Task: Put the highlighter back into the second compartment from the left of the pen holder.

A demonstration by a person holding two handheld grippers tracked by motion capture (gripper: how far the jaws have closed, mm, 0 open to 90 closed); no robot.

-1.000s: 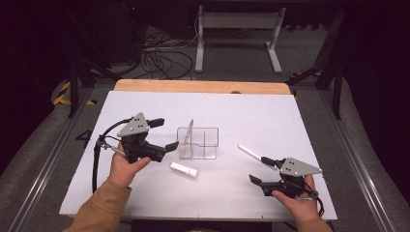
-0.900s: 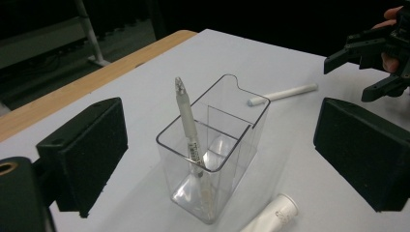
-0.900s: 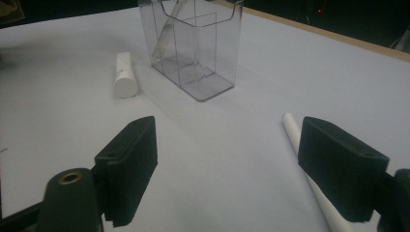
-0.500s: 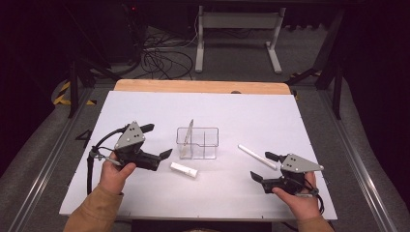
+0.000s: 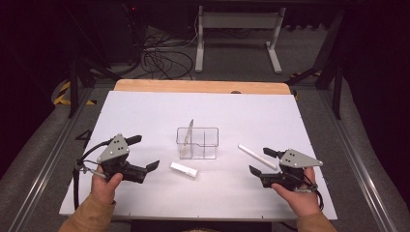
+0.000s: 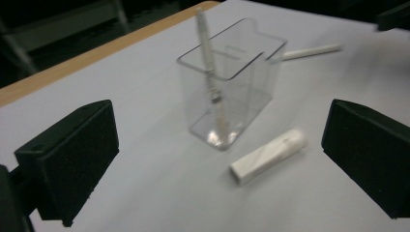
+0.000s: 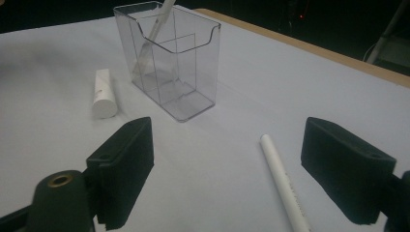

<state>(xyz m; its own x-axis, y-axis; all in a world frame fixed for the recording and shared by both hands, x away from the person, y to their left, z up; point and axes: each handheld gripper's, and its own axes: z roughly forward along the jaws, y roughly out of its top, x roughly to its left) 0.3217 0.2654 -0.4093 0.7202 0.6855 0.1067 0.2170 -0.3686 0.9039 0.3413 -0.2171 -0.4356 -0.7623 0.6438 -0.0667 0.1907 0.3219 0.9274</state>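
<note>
A clear plastic holder [image 5: 197, 143] with compartments stands mid-table, and a thin white pen [image 5: 190, 130] leans in its left part. In front of it lies a short white tube [image 5: 184, 169]; a long white stick [image 5: 257, 156] lies to its right. My left gripper [image 5: 144, 152] hovers left of the tube. Its jaws have just been opening and stand wide, with nothing between them. My right gripper [image 5: 261, 162] is open beside the near end of the stick. The left gripper view shows the holder [image 6: 241, 82] and tube [image 6: 269, 154] ahead; the right gripper view shows the stick [image 7: 285, 186].
The white table top [image 5: 145, 111] ends in a wooden strip [image 5: 203, 86] at the far side. Beyond it, cables [image 5: 159, 58] lie on the dark floor near a metal stand [image 5: 237, 29]. Metal rails run along both sides of the table.
My left gripper has drawn back from the holder, moving left and toward the near edge, a little lower. The right gripper has kept still.
</note>
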